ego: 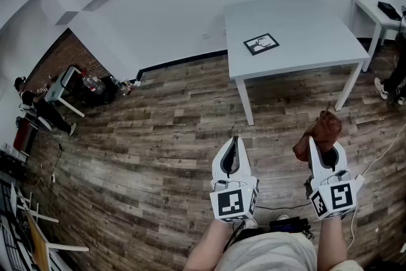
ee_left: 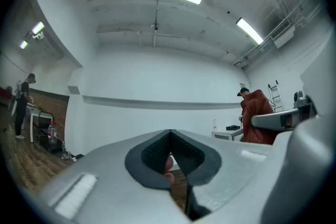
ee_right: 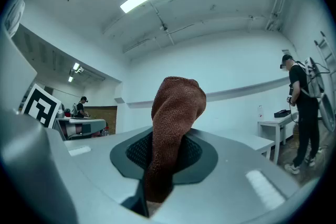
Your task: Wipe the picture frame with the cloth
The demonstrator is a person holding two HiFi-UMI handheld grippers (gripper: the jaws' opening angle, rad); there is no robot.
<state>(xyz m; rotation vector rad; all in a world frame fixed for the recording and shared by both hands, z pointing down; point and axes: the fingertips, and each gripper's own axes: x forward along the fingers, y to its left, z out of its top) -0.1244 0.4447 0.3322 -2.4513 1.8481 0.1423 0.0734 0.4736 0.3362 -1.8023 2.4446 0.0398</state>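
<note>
The picture frame, black with a pale picture, lies flat on the white table far ahead of both grippers. Low in the head view, my right gripper is shut on a brown cloth that bunches up beyond its tips. In the right gripper view the cloth stands up from between the jaws of the right gripper. My left gripper is held beside it over the wooden floor, its jaws together with nothing in them. The left gripper view points its gripper at a white wall and catches the cloth at right.
A smaller white table with a dark object stands at the far right, and a person stands next to it. Another person is by a bench at the far left near a brick wall. A cable runs across the floor at right.
</note>
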